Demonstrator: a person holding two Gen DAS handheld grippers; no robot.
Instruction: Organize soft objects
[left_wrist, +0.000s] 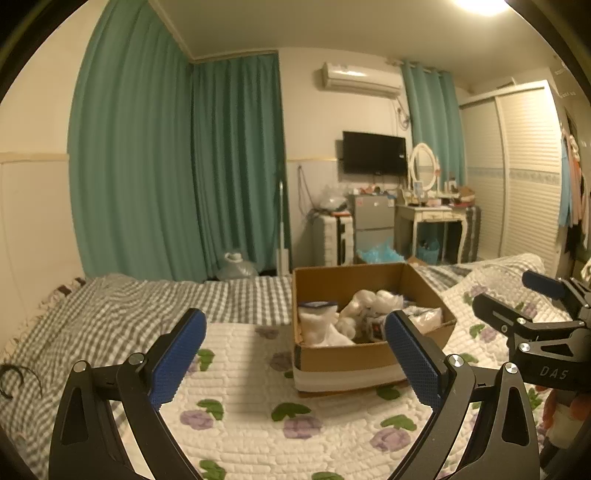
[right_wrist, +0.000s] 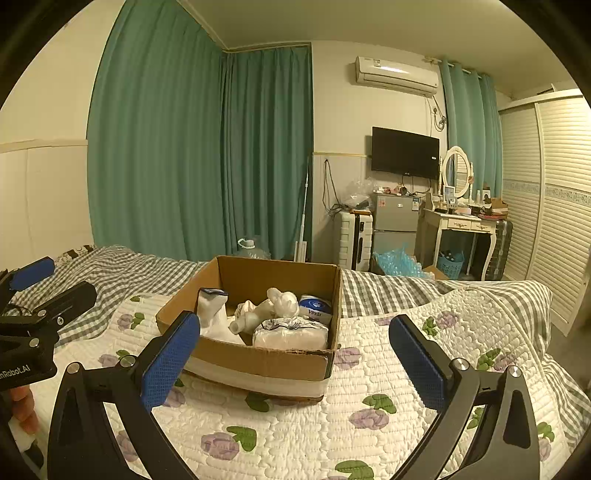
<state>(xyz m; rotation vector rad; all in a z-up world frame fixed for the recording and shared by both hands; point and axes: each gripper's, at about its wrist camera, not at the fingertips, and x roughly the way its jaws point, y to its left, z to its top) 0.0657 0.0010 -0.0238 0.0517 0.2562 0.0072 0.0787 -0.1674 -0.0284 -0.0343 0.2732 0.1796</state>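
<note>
An open cardboard box (left_wrist: 347, 358) (right_wrist: 258, 362) stands on the bed's white floral quilt (left_wrist: 240, 387) (right_wrist: 369, 387). It holds several soft things: a white plush toy (right_wrist: 271, 304) (left_wrist: 364, 304), white socks (right_wrist: 212, 308), a wrapped tissue pack (right_wrist: 291, 334) and a blue-and-white Vinda pack (right_wrist: 316, 306). My left gripper (left_wrist: 295, 354) is open and empty, just short of the box's near wall. My right gripper (right_wrist: 295, 350) is open and empty, in front of the box. Each gripper shows at the edge of the other's view, the right (left_wrist: 517, 299) and the left (right_wrist: 51, 284).
A grey checked blanket (left_wrist: 110, 306) (right_wrist: 406, 291) covers the far side of the bed. Beyond are green curtains (left_wrist: 166, 166), a small fridge (right_wrist: 395, 225), a white dressing table (right_wrist: 461, 225), a suitcase (right_wrist: 354, 240) and a louvred wardrobe (right_wrist: 554, 203).
</note>
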